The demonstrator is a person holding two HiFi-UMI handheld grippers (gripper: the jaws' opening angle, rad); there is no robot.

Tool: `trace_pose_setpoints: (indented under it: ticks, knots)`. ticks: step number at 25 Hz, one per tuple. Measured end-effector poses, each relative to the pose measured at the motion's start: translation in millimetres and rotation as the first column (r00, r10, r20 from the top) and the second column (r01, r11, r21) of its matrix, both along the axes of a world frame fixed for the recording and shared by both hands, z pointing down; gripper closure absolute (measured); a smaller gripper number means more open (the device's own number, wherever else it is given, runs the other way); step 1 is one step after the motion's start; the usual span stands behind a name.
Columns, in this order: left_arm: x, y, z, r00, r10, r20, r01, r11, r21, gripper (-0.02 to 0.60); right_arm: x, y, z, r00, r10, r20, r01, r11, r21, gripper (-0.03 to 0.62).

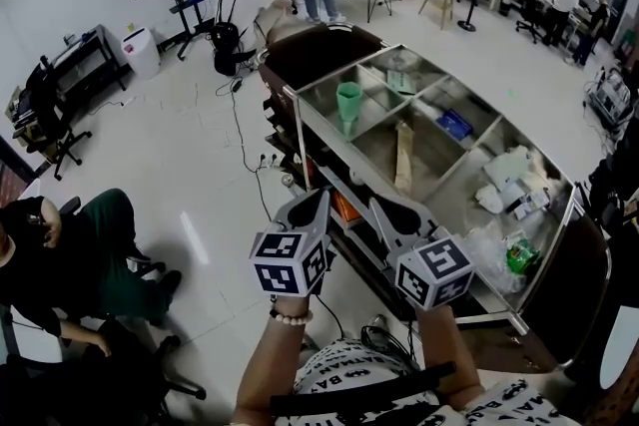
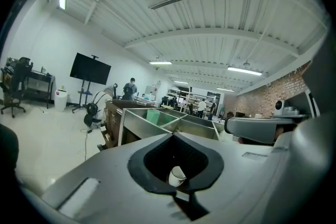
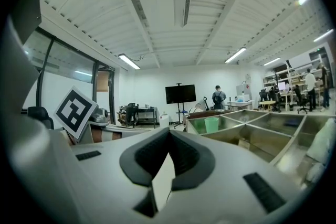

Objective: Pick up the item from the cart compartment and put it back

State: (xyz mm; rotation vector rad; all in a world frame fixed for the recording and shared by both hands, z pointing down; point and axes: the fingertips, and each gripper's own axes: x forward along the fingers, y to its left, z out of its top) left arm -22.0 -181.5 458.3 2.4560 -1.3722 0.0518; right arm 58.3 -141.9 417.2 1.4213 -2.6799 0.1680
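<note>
Left gripper (image 1: 319, 198): grey moulded plastic with matte black pads. The jaws meet at the tips, leaving a teardrop hollow behind them. A small white rounded thing shows through the hollow. It is not gripped, and I cannot tell what it is.
Right gripper (image 1: 376, 207): same build, with the jaws closed tip to tip. Nothing is held, and only a pale sliver of background shows in the slit.
Cubes: one on each gripper, faced with black-and-white square markers, sitting just above the person's wrists.
Position: the grippers are side by side at the cart's near long edge, pointing toward it and well short of the items.
Cart (image 1: 321, 98): the top is dull sheet steel, split by thin upright dividers into angular compartments. The body below is dark brown.
Cup (image 1: 347, 102): green, tapered and smooth, standing upright in the far left compartment.
Bag (image 1: 403, 158): tan, long, narrow and papery, lying in the middle compartment.
Packet (image 1: 455, 124): blue and flat, in the compartment beyond the bag.
Wraps (image 1: 511, 177): crumpled white and clear plastic heaped in the near right compartment, with a small green pack (image 1: 521, 254) among them.
Floor (image 1: 170, 175): pale and glossy.
Bracelet (image 1: 290, 316): pale round beads on the left wrist.
</note>
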Motion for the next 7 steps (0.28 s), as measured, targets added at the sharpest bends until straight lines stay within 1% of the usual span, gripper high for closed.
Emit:
trace_pose_setpoints:
  ticks: [7]
  knots:
    - [-9.1,-2.8,0.3,1.000,-0.012,-0.003,0.012,1.000,0.005,0.581,-7.8,-2.4,-1.7,1.000,-0.008,-0.003,0.008,1.000,0.012,0.580]
